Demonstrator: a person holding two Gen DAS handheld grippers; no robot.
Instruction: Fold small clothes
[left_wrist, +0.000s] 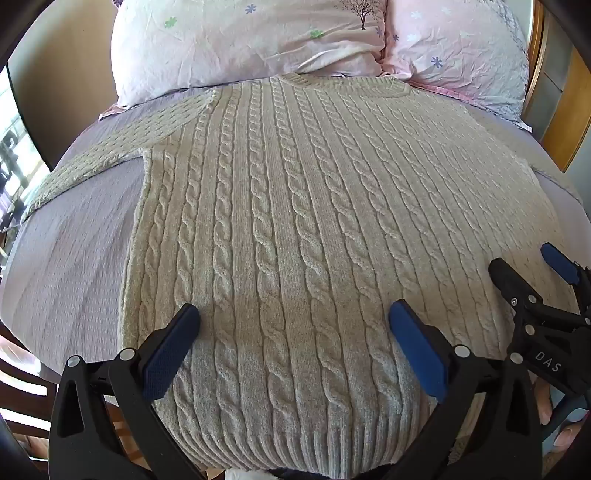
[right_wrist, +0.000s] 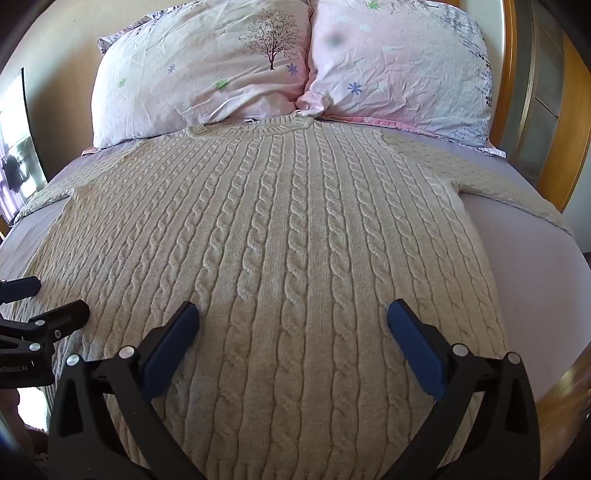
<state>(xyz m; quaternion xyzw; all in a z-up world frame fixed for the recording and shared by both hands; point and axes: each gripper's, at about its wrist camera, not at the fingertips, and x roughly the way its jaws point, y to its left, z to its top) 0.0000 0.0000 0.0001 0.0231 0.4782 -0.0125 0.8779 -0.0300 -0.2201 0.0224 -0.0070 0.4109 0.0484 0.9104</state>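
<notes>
A cream cable-knit sweater (left_wrist: 295, 221) lies flat and spread out on the bed, neck towards the pillows, hem towards me. It also fills the right wrist view (right_wrist: 280, 251). Its left sleeve (left_wrist: 96, 162) stretches out to the left, its right sleeve (right_wrist: 491, 184) to the right. My left gripper (left_wrist: 293, 325) is open and empty, hovering over the lower left part of the sweater. My right gripper (right_wrist: 291, 325) is open and empty over the lower right part. Each gripper shows at the edge of the other's view: the right one (left_wrist: 528, 273) and the left one (right_wrist: 51, 299).
The bed has a lilac sheet (left_wrist: 74, 240). Two pink flowered pillows (right_wrist: 207, 70) (right_wrist: 402, 66) lie against the head end. A wooden headboard (right_wrist: 569, 122) stands at the right. A window or screen (right_wrist: 14, 147) is at the far left.
</notes>
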